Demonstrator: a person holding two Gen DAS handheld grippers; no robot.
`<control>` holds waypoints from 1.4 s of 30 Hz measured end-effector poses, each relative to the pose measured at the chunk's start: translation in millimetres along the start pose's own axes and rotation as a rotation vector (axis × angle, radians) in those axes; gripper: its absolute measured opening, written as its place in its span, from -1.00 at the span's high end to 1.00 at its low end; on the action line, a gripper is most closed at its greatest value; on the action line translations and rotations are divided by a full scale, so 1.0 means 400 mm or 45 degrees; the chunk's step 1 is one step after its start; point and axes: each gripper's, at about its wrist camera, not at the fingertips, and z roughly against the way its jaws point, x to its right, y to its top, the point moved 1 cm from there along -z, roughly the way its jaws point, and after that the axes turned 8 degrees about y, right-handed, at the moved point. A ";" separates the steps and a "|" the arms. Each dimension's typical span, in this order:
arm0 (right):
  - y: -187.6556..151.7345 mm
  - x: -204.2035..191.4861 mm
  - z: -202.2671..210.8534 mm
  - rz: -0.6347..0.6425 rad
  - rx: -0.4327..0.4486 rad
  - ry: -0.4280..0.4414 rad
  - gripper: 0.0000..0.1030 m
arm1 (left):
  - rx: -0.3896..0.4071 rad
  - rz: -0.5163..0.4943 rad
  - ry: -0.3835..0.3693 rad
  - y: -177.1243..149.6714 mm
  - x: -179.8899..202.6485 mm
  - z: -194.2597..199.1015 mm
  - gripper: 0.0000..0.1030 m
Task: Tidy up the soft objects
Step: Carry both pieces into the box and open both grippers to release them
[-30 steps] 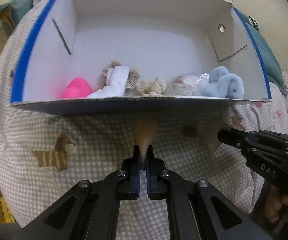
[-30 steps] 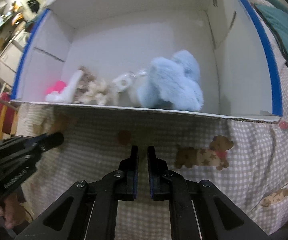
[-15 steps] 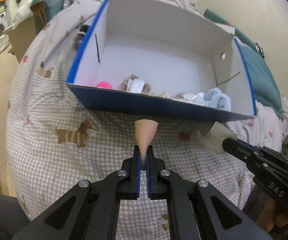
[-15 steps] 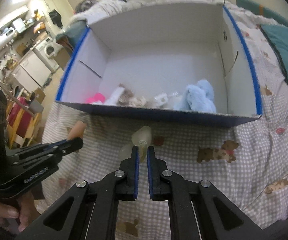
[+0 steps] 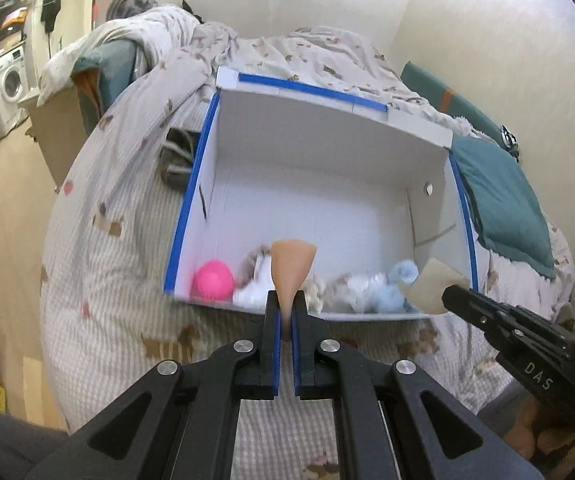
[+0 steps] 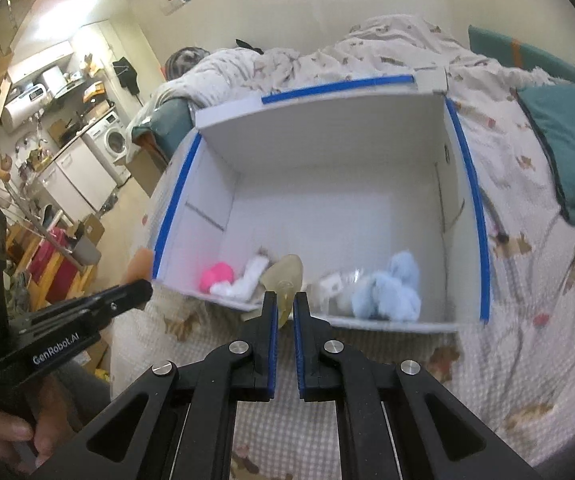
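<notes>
While both tools hang over the near edge of the box, the scene reads as follows.

Left hand-held gripper [image 5: 283, 312]: jaws pinched shut on the narrow end of a peach-coloured soft piece [image 5: 292, 266], which flares upward above the fingertips, in front of the box's near wall.

Right hand-held gripper [image 6: 285, 312]: jaws nearly together, clamped on a pale, translucent yellowish soft piece [image 6: 285, 276] that stands up between the blue pads; in the left wrist view it shows as a beige flap at the tip.

Box [image 5: 327, 152]: white cardboard with blue-taped rims, open at the top, resting on the bed.

Contents along the near wall: a pink ball [image 5: 212, 280] at the left, a white cloth item [image 6: 247, 282] beside it with a brownish plush behind, a clear plastic-wrapped item [image 6: 343, 286] in the middle, a light-blue plush toy [image 6: 389, 292] at the right.

Bed [image 6: 507, 340]: covered by a checked quilt printed with dogs; a teal pillow [image 5: 499, 200] lies to the right of the box.

Person: a hand [image 6: 3, 440] grips the left tool's handle.
</notes>
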 end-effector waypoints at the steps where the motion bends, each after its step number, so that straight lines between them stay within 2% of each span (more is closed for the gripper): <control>1: 0.016 0.004 -0.003 0.009 0.005 -0.002 0.82 | -0.011 -0.006 -0.015 0.015 0.002 -0.008 0.91; 3: 0.041 0.010 -0.009 0.026 0.015 -0.017 0.82 | -0.045 -0.035 -0.062 0.043 0.010 -0.031 0.91; 6: 0.076 0.025 -0.020 0.032 0.028 -0.018 0.82 | -0.036 -0.092 -0.071 0.071 0.026 -0.050 0.91; 10: 0.102 0.071 -0.052 -0.004 0.021 -0.018 0.82 | -0.057 -0.132 -0.036 0.099 0.038 -0.098 0.91; 15: 0.082 0.125 -0.095 -0.079 -0.009 -0.037 0.82 | -0.104 -0.117 0.010 0.091 0.033 -0.175 0.91; 22: 0.067 0.127 -0.124 -0.071 -0.038 -0.067 0.82 | -0.165 -0.120 0.071 0.066 0.041 -0.249 0.91; 34: 0.055 0.125 -0.149 -0.059 -0.081 -0.095 0.82 | -0.138 -0.143 0.132 0.045 0.051 -0.267 0.85; 36: 0.054 0.130 -0.151 -0.070 -0.084 -0.095 0.82 | -0.127 -0.165 0.135 0.043 0.058 -0.263 0.80; 38: 0.055 0.133 -0.151 -0.078 -0.085 -0.093 0.82 | -0.115 -0.191 0.146 0.041 0.066 -0.259 0.67; 42: 0.053 0.136 -0.151 -0.078 -0.086 -0.095 0.82 | -0.110 -0.184 0.144 0.040 0.073 -0.255 0.63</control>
